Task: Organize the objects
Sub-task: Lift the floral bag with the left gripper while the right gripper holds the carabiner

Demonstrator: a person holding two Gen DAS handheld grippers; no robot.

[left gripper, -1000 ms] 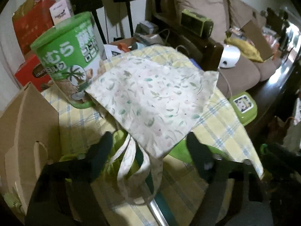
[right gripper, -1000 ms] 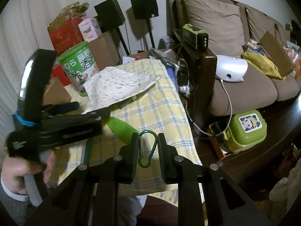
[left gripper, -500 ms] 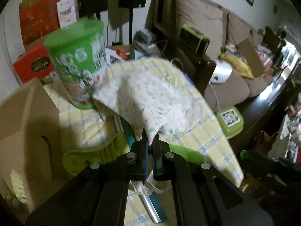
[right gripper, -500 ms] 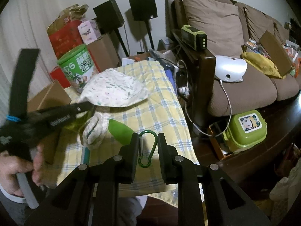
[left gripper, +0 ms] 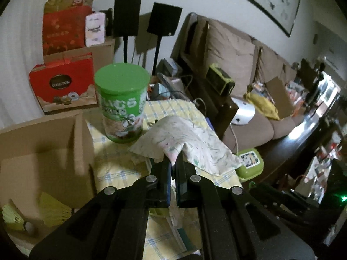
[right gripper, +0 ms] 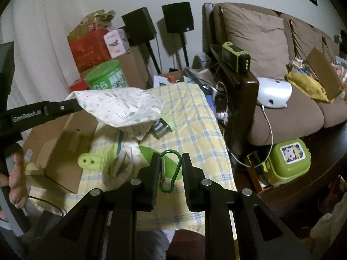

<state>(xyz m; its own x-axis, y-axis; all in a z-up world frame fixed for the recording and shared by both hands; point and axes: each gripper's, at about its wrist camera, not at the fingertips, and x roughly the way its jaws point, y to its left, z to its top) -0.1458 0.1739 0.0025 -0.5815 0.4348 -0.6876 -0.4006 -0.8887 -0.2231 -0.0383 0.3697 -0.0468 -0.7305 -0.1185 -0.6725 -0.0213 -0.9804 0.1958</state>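
My left gripper (left gripper: 173,162) is shut on a fold of the white floral cloth bag (left gripper: 186,138) and holds it lifted above the yellow checked tablecloth (left gripper: 112,173). In the right wrist view the left gripper (right gripper: 74,106) comes in from the left. The bag (right gripper: 121,108) hangs from it, and the bag's straps (right gripper: 121,162) trail down to the table. My right gripper (right gripper: 171,158) is shut on a green carabiner (right gripper: 171,151), which stands upright between its fingers over the table's near edge. A hand (right gripper: 16,173) grips the left tool's handle.
A green-lidded tin (left gripper: 121,101) stands behind the bag, an open cardboard box (left gripper: 43,151) to its left. Yellow shuttlecocks (left gripper: 13,218) and lime-green plastic pieces (right gripper: 91,161) lie nearby. The sofa's dark wooden arm (right gripper: 243,99) borders the table's right, with a green lunch box (right gripper: 288,162) below.
The left gripper closed on the floral bag and raised it off the table, so the cloth now bunches and hangs. The right gripper kept the carabiner and barely shifted.
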